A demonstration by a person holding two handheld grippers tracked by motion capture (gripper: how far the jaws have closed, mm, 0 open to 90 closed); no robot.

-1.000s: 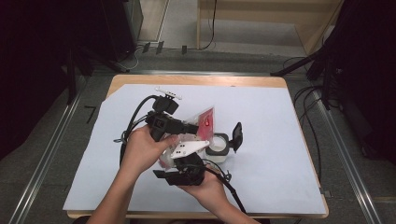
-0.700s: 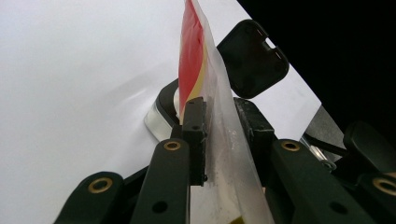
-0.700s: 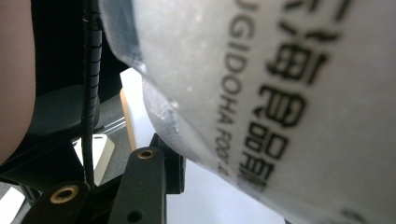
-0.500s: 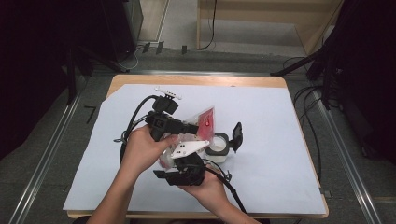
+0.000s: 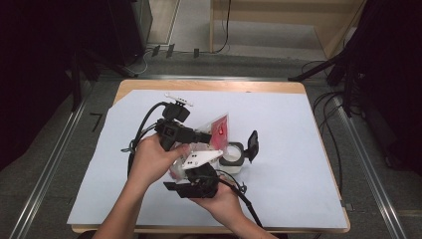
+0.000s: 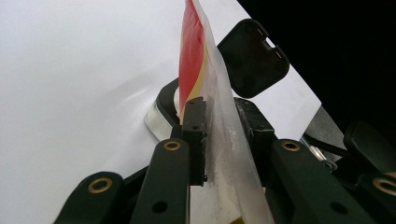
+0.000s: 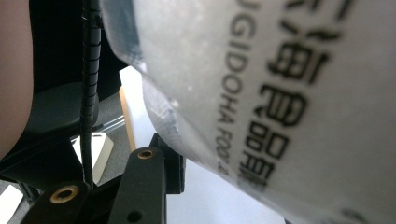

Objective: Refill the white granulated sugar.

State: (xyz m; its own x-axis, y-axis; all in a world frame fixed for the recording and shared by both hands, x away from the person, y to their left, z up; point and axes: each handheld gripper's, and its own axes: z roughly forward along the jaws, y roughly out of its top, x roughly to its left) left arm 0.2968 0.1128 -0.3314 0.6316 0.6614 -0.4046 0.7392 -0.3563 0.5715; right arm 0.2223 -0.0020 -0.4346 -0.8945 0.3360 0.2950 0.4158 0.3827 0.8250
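A clear plastic bag [image 5: 219, 130] with a red print is held tilted above a small white container [image 5: 233, 155], whose black lid [image 5: 253, 144] stands flipped open. My left gripper [image 5: 200, 135] is shut on the bag's upper part. In the left gripper view its jaws [image 6: 219, 112] pinch the bag [image 6: 196, 70] right over the container [image 6: 161, 116] and the lid [image 6: 252, 56]. My right gripper [image 5: 194, 169] is shut on the bag's lower end from the near side. In the right gripper view the printed bag [image 7: 280, 93] presses on one finger [image 7: 149, 177] and hides the other.
A large white sheet [image 5: 298, 164] covers the wooden table [image 5: 209, 85]. Cables [image 5: 142, 132] trail from the left gripper across the sheet's left half. Metal floor rails [image 5: 370, 164] run along both sides of the table.
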